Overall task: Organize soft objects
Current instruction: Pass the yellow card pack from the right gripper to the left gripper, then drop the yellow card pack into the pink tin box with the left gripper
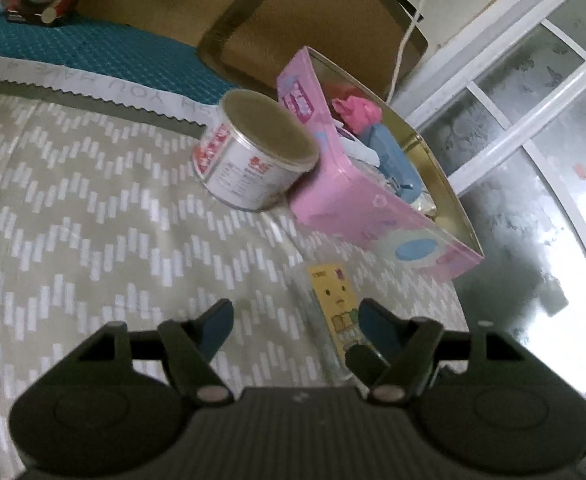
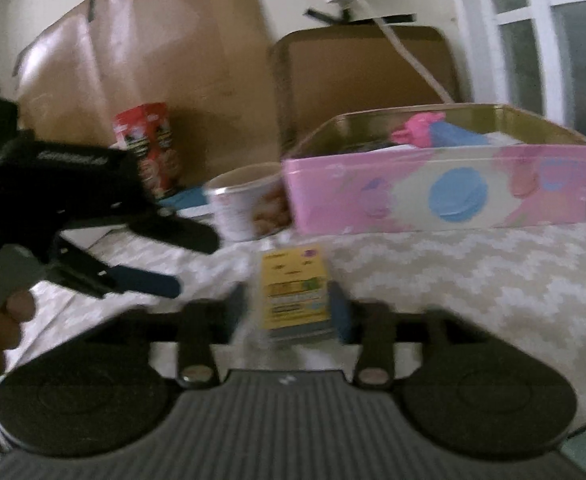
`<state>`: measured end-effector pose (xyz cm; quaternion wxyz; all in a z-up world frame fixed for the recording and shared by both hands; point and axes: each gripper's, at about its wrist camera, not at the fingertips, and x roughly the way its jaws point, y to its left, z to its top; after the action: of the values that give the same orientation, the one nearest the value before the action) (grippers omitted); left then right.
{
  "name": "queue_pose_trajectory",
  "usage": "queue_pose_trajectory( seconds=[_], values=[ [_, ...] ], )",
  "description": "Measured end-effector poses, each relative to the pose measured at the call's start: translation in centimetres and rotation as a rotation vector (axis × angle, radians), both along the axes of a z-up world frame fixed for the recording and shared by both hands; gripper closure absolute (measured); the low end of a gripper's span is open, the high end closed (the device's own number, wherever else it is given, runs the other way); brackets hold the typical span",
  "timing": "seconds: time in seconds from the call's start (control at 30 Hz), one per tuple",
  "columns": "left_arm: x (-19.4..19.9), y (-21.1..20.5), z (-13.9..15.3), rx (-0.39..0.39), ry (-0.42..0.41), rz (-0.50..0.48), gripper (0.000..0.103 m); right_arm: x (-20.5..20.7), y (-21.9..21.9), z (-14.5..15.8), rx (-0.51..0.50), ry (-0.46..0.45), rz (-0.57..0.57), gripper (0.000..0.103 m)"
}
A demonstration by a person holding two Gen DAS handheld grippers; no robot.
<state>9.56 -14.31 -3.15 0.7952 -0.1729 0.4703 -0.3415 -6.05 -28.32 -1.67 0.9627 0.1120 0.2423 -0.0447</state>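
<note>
Closest to us, our right gripper (image 2: 289,308) is clamped on a yellow packet (image 2: 295,290), held just above the zigzag cloth (image 2: 473,280). Our left gripper (image 1: 293,326) hangs beside it, fingers spread and holding nothing. Beyond stands the pink tin (image 2: 441,188) with pink and blue soft things inside, a round can (image 1: 253,152) touching its side.

The white strip (image 1: 105,82) edging the teal mat (image 1: 89,50) carries upside-down letters "YOU HAVE"; other labels are too blurred to read.
</note>
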Motion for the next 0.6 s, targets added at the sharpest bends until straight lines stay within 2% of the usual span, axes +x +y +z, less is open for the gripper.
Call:
queue_pose_trajectory(
  seconds=[0.13, 0.27, 0.37, 0.43, 0.5, 0.6],
  values=[
    [-0.1, -1.4, -0.2, -0.002, 0.013, -0.043, 0.032, 0.9, -0.7, -0.8, 0.011, 0.065, 0.011, 0.04],
    [-0.5, -3.0, 0.0, 0.001, 0.013, -0.096, 0.032, 1.3, 1.4, -1.2, -0.106, 0.073, 0.086, 0.044],
    [-0.6, -3.8, -0.5, 0.02, 0.024, -0.116, 0.039, 1.1, 1.9, -1.2, -0.057, 0.057, 0.109, 0.045],
    [-0.8, -3.8, -0.5, 0.039, 0.002, -0.107, 0.058, 0.8, 1.4, -1.1, -0.007, 0.042, 0.093, 0.045],
    [-1.0, -3.4, -0.2, 0.047, -0.012, -0.101, 0.061, 0.2, 0.6, -0.6, 0.032, 0.017, 0.08, 0.045],
    [-1.2, -3.2, 1.3, 0.012, -0.04, -0.123, 0.061, -0.6, 0.7, 1.1, -0.023, -0.06, 0.056, 0.045]
  ],
)
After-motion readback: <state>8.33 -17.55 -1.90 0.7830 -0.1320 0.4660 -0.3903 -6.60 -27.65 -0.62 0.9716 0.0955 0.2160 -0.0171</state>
